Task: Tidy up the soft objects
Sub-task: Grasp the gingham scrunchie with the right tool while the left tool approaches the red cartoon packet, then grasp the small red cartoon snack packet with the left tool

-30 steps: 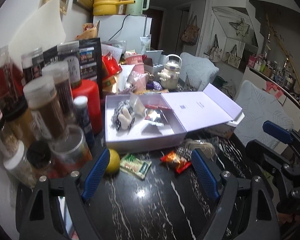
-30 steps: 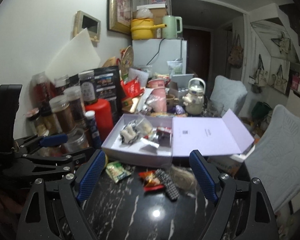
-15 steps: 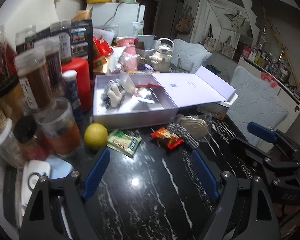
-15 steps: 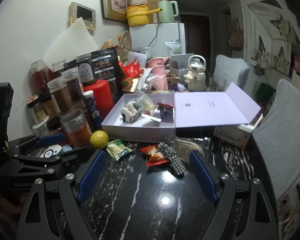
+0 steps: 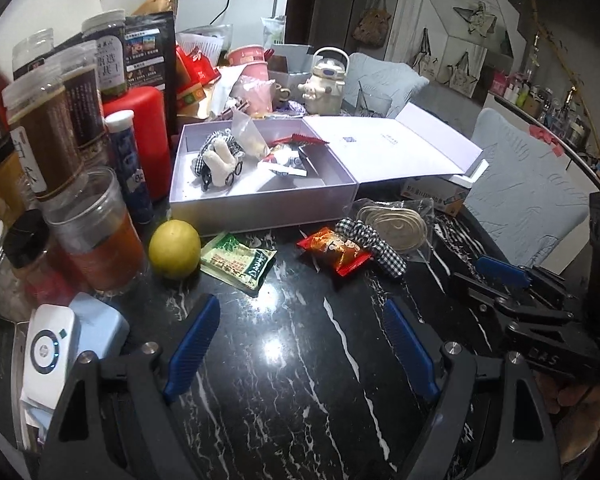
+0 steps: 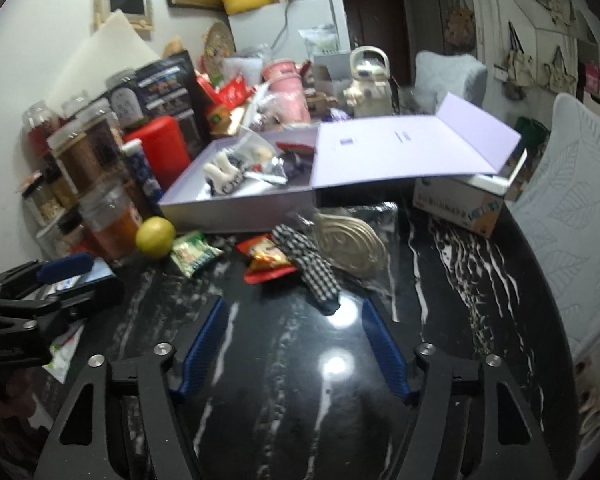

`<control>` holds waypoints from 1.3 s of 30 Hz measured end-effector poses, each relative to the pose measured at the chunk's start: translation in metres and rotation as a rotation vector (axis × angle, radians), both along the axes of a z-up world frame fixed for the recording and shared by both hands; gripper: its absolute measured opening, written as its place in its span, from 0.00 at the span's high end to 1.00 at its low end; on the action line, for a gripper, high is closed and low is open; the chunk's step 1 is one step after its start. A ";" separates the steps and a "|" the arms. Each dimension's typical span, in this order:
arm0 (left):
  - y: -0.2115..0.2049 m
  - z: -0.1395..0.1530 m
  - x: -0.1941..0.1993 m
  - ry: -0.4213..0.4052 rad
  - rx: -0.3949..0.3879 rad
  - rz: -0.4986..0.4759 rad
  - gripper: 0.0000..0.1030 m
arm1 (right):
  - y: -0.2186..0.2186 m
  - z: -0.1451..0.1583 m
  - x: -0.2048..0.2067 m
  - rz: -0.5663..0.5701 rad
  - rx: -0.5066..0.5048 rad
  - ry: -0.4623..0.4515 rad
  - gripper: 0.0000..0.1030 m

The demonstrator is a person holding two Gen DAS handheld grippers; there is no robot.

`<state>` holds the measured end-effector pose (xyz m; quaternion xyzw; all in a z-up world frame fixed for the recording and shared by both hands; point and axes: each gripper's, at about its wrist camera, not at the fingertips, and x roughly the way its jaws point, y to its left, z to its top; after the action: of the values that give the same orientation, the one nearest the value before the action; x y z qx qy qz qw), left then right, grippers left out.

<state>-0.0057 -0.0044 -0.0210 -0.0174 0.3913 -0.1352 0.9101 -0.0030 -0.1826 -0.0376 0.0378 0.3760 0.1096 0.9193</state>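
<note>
Marble table (image 6: 440, 280) | checkered cloth (image 6: 312, 264) long axis toward box (image 6: 236, 208)

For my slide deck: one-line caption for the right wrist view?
Right gripper, jaws closing on nothing, faces a checkered fabric piece beside a red snack packet.

Right gripper (image 6: 294, 344) closing — empty, above checkered cloth (image 6: 310, 266).
</note>
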 end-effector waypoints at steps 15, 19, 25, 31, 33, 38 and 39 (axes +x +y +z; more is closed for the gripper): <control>-0.018 -0.037 0.050 0.125 -0.017 0.019 0.18 | 0.004 -0.047 0.081 0.122 -0.047 0.109 0.42; -0.019 -0.040 0.058 0.121 -0.036 0.025 0.18 | 0.006 -0.054 0.092 0.140 -0.072 0.137 0.49; -0.024 -0.045 0.075 0.151 -0.053 0.021 0.18 | 0.003 -0.066 0.100 0.136 -0.071 0.190 0.75; -0.039 -0.043 0.086 0.116 0.010 0.016 0.18 | -0.016 -0.059 0.085 0.121 0.039 0.199 0.79; -0.041 -0.044 0.091 0.118 0.001 0.013 0.18 | -0.021 -0.056 0.075 0.114 0.042 0.197 0.79; -0.049 -0.048 0.103 0.128 -0.025 0.019 0.18 | -0.034 -0.055 0.057 0.095 0.045 0.226 0.79; -0.051 -0.048 0.105 0.123 -0.025 0.022 0.18 | -0.036 -0.054 0.054 0.088 0.037 0.226 0.79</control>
<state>0.0996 -0.0555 -0.0686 -0.0411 0.4444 -0.1289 0.8855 0.0507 -0.2187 -0.0919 0.0504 0.4762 0.1521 0.8646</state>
